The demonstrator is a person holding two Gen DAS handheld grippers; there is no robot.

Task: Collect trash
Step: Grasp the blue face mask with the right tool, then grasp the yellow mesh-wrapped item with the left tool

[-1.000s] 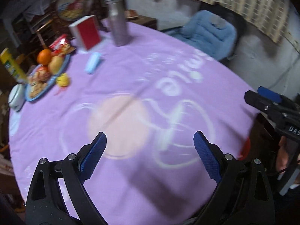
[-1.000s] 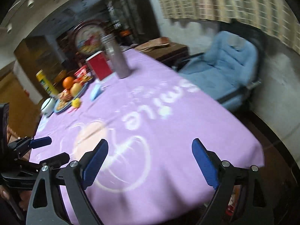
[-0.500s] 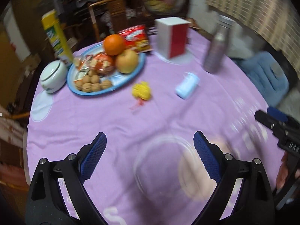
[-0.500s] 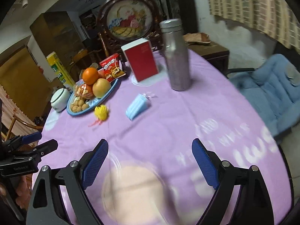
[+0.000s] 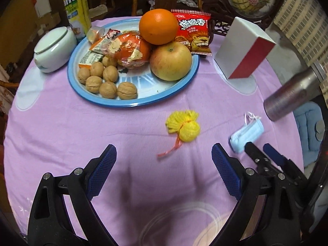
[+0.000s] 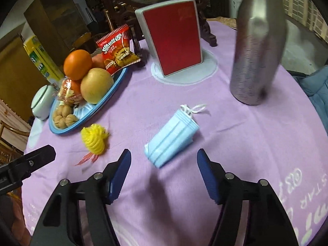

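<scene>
A yellow yarn tassel (image 5: 183, 127) with a red string lies on the purple tablecloth, just ahead of my open, empty left gripper (image 5: 164, 160). It also shows in the right wrist view (image 6: 93, 139). A folded blue face mask (image 6: 171, 137) lies just ahead of my open, empty right gripper (image 6: 164, 160). The mask also shows in the left wrist view (image 5: 247, 134), with the right gripper (image 5: 262, 153) right behind it. The left gripper's finger shows at the left edge of the right wrist view (image 6: 30, 161).
A blue-rimmed plate (image 5: 131, 100) holds an orange, an apple, walnuts and snack wrappers. A red snack bag (image 5: 193, 33), a red-and-white box (image 5: 244, 51), a steel bottle (image 6: 256, 45), a white lidded pot (image 5: 54, 48) and a yellow carton (image 5: 75, 4) stand around. A blue chair (image 6: 319, 88) is beyond the table edge.
Both grippers have swung left and moved in close over the table. The tassel and mask now lie just ahead of the fingers. Both stay open.
</scene>
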